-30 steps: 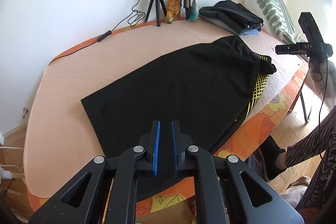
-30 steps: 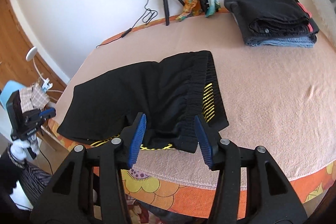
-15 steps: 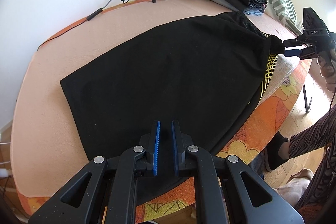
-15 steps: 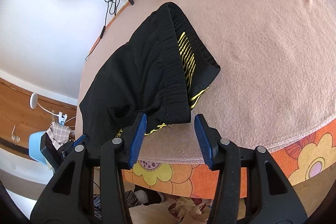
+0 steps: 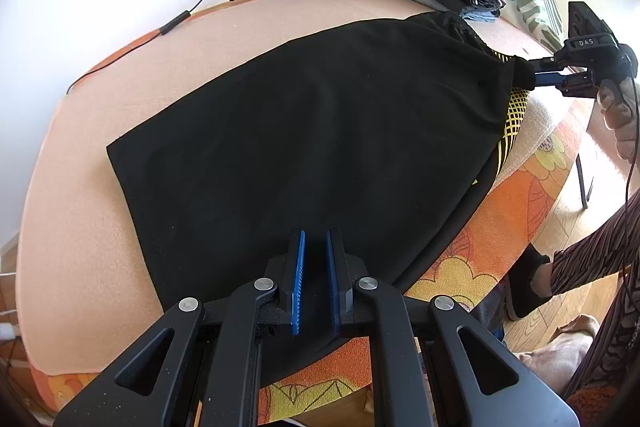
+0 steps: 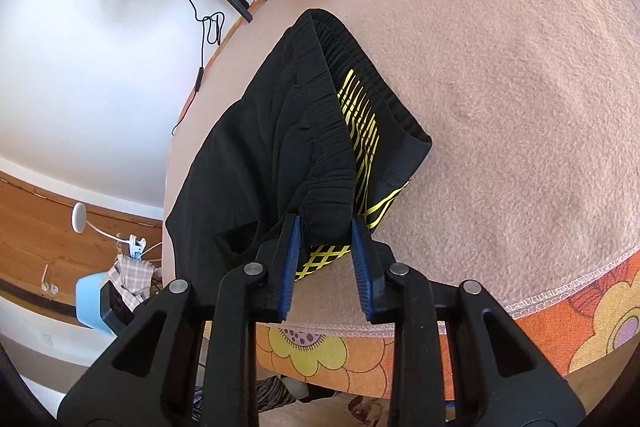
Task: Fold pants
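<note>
A: Where are the black pants with yellow mesh lining [image 5: 320,131]?

B: Spread flat across the pink fleece blanket [image 5: 80,227] on the bed, their near edge hanging over the orange flowered cover [image 6: 540,323].

A: And the left gripper [image 5: 315,281]?

B: Its blue-padded jaws stand nearly together over the hem end, with black cloth between them.

A: The right gripper [image 6: 325,259]?

B: Its jaws have just been closing, and the elastic waistband corner [image 6: 328,211] sits pinched between the pads.
</note>
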A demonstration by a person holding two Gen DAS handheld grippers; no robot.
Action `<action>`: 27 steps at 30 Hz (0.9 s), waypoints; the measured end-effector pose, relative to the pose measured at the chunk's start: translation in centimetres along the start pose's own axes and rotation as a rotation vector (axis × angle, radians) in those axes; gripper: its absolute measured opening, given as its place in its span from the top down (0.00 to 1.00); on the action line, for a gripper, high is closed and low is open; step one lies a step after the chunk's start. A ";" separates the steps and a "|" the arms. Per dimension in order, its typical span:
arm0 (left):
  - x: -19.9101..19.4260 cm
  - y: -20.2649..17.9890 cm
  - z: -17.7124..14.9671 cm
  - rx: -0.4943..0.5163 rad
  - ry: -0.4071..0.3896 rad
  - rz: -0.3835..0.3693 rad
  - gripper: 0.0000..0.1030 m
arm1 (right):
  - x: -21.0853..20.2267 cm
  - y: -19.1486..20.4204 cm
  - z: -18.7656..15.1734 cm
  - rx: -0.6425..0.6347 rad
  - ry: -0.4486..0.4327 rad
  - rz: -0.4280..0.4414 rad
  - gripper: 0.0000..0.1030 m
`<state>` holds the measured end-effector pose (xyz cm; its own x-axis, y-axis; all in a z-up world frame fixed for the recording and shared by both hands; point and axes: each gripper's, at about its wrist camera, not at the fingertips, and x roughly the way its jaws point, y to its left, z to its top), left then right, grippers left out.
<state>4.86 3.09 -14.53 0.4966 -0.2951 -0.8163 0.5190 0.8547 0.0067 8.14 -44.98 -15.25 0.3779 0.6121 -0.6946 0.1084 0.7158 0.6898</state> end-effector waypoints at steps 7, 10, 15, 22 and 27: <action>0.0 0.2 0.0 -0.011 -0.001 -0.006 0.91 | -2.6 3.4 0.4 -0.167 -0.112 -0.059 0.92; 0.0 0.1 0.0 -0.011 -0.002 -0.002 0.91 | -2.4 2.2 0.5 -0.095 -0.081 -0.038 0.88; 0.0 0.1 0.0 -0.009 -0.001 0.001 0.91 | -1.0 0.3 0.6 0.001 -0.021 -0.026 0.73; 0.0 0.0 0.0 -0.008 -0.002 0.003 0.91 | -0.6 -2.1 1.2 0.193 -0.015 0.119 0.58; 0.0 -0.1 0.0 -0.006 -0.002 0.004 0.91 | 0.8 -1.5 1.2 0.188 0.019 0.074 0.58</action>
<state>4.83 3.04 -14.57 0.5002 -0.2926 -0.8150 0.5127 0.8585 0.0065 9.45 -45.96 -16.63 0.3736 0.6681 -0.6434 0.2518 0.5946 0.7636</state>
